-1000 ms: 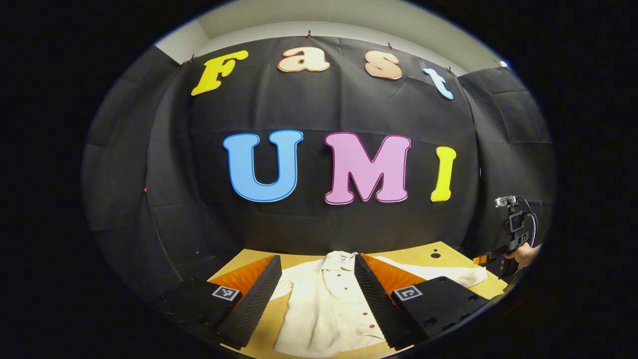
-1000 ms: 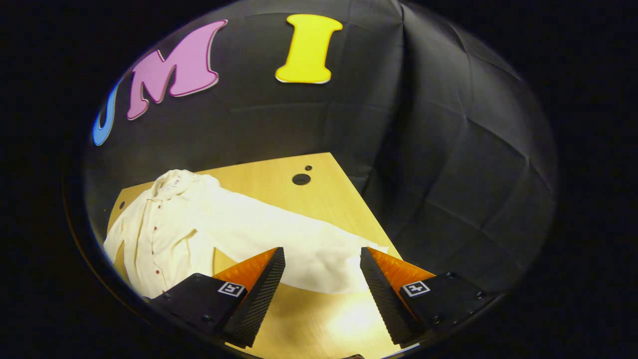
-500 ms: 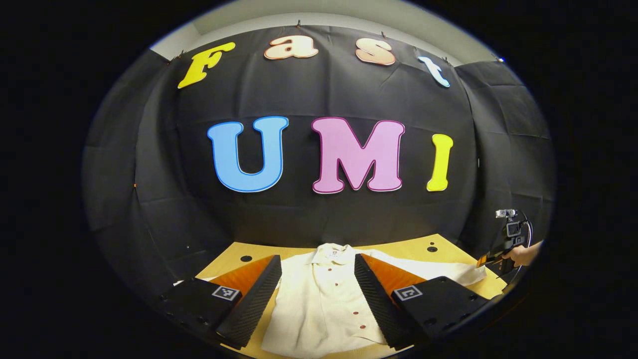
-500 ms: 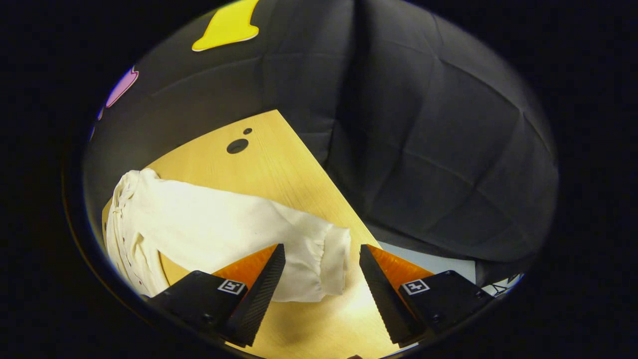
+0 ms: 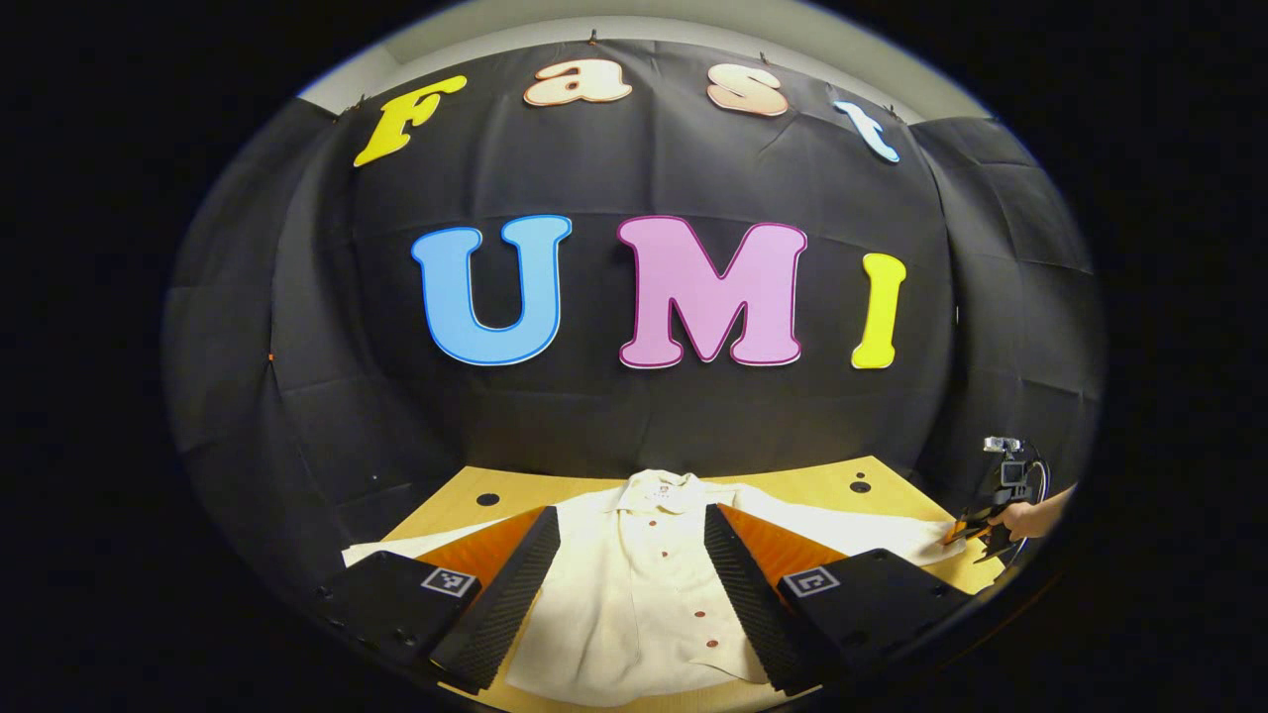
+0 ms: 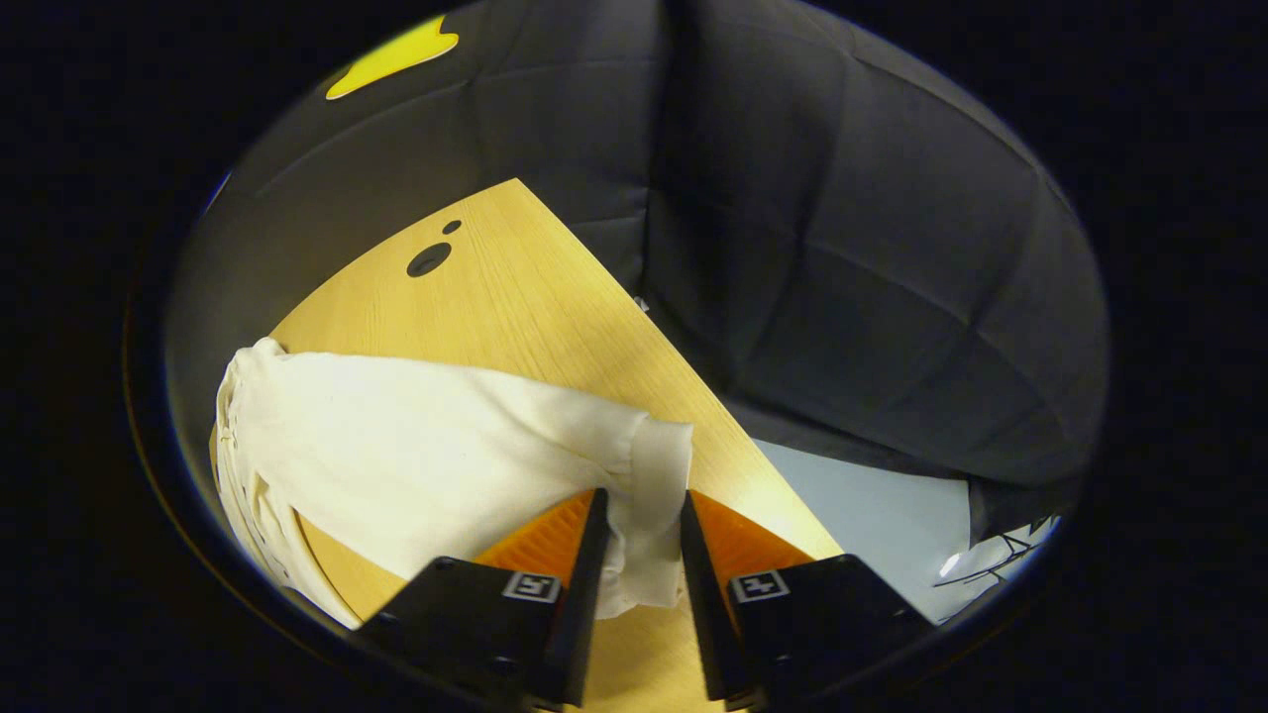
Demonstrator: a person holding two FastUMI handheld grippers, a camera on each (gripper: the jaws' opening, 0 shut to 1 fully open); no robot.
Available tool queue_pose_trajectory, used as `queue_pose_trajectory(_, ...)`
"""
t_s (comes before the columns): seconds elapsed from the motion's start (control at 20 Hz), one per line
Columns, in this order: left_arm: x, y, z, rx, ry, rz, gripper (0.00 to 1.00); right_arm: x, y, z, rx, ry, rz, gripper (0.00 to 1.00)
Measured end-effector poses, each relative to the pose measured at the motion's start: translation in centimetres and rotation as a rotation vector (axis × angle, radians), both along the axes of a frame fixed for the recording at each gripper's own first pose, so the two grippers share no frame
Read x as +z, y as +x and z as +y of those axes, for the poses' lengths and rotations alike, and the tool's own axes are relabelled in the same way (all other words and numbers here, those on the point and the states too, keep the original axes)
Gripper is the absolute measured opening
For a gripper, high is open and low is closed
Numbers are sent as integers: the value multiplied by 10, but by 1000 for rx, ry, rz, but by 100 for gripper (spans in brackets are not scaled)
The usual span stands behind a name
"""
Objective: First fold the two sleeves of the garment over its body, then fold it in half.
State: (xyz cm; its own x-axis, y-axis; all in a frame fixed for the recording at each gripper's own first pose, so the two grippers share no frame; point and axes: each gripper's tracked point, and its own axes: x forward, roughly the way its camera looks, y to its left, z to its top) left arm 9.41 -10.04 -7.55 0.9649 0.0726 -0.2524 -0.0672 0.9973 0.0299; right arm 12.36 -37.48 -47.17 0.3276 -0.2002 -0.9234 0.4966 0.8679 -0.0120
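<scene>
- Left gripper (image 5: 631,569): jaws wide apart, hovering with the cream button-front shirt (image 5: 644,594) flat on the wooden desk (image 5: 792,480) between and ahead of them.
- Right gripper (image 6: 639,555): jaws nearly closed around the cream sleeve's cuff (image 6: 654,475); whether they press it is unclear. The sleeve's long axis runs leftward from them towards the body.

Left gripper (image 5: 632,555): held low and level, fingers spread wide apart, gripping nothing | Right gripper (image 6: 639,555): tipped downward, fingers drawn in close against the cream sleeve cuff (image 6: 649,515) lying between them | Seen from the left gripper view, a hand (image 5: 1025,517) grasps the right gripper at far right.
</scene>
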Motion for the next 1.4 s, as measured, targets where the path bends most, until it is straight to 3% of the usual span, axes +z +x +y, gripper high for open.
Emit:
queue_pose_trajectory(0.05,0,1,0,-7,4,-1,96,0,1,2,-4,-2,5,30)
queue_pose_trajectory(0.1,0,2,1,-11,8,-4,96,0,2,2,0,-7,-2,19)
queue_pose_trajectory(0.25,-3,7,7,-8,4,-2,96,10,10,6,42,-52,-18,6)
queue_pose_trajectory(0.4,-1,9,20,6,-8,-13,96,44,33,29,142,-84,-95,6)
queue_pose_trajectory(0.6,2,6,52,52,-3,-32,96,87,79,96,289,-71,-195,6)
queue_pose_trajectory(1.0,-5,-18,127,176,-27,-42,96,166,162,310,603,50,-362,6)
queue_pose_trajectory(1.25,-18,-41,181,262,-54,-21,96,191,163,454,778,143,-386,6)
queue_pose_trajectory(1.4,-24,-55,210,311,-62,-13,96,190,152,517,865,197,-369,6)
